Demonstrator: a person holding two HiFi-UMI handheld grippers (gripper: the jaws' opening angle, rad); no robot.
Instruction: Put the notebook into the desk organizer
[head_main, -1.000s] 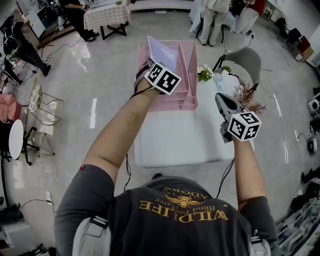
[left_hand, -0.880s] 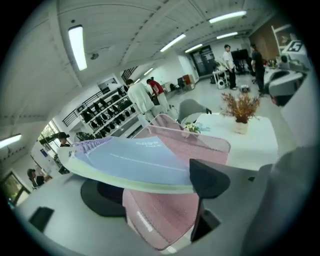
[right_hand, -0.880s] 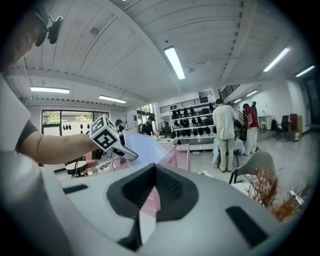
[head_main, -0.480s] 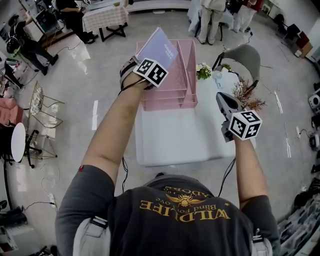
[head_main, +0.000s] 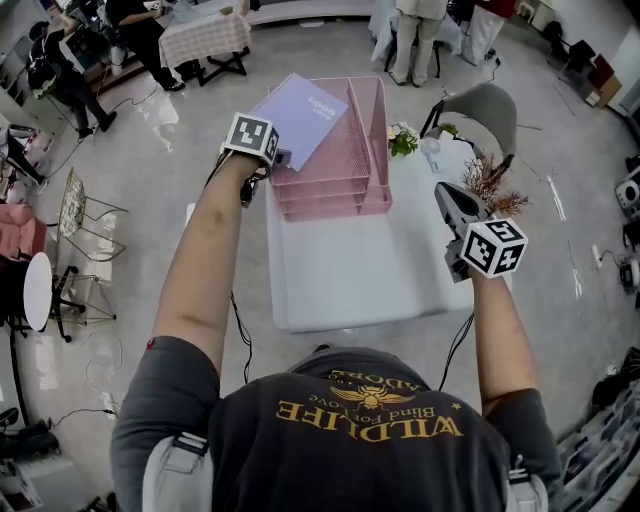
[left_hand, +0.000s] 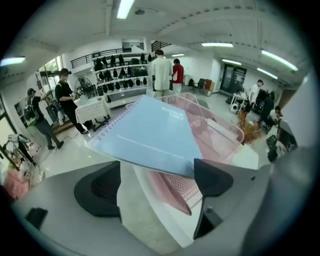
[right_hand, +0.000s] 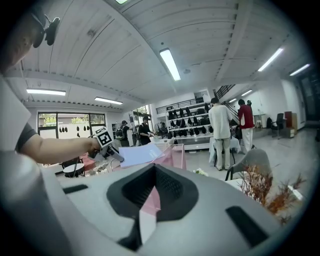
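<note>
Head view gives me the layout: the pink desk organizer (head_main: 345, 175) stands at the desk's (head_main: 370, 280) far left corner, and open white top runs from it to the near edge. The notebook (head_main: 303, 112) lies tilted across the organizer's top rim, one corner overhanging the left side, past the desk's left edge and above the floor. Its cover is pale lavender-blue with small print, and spiral binding runs along one side.

My left gripper (head_main: 281, 157) sits at that overhanging corner. Its jaws have just been opening and now stand wide; the notebook's near corner lies between them, unpressed.

My right gripper (head_main: 443, 193) hovers over the desk's right edge, jaws drawn together on nothing. A dried sprig (head_main: 492, 188) crowds the far right corner, with a grey chair (head_main: 485, 108) just beyond it.
</note>
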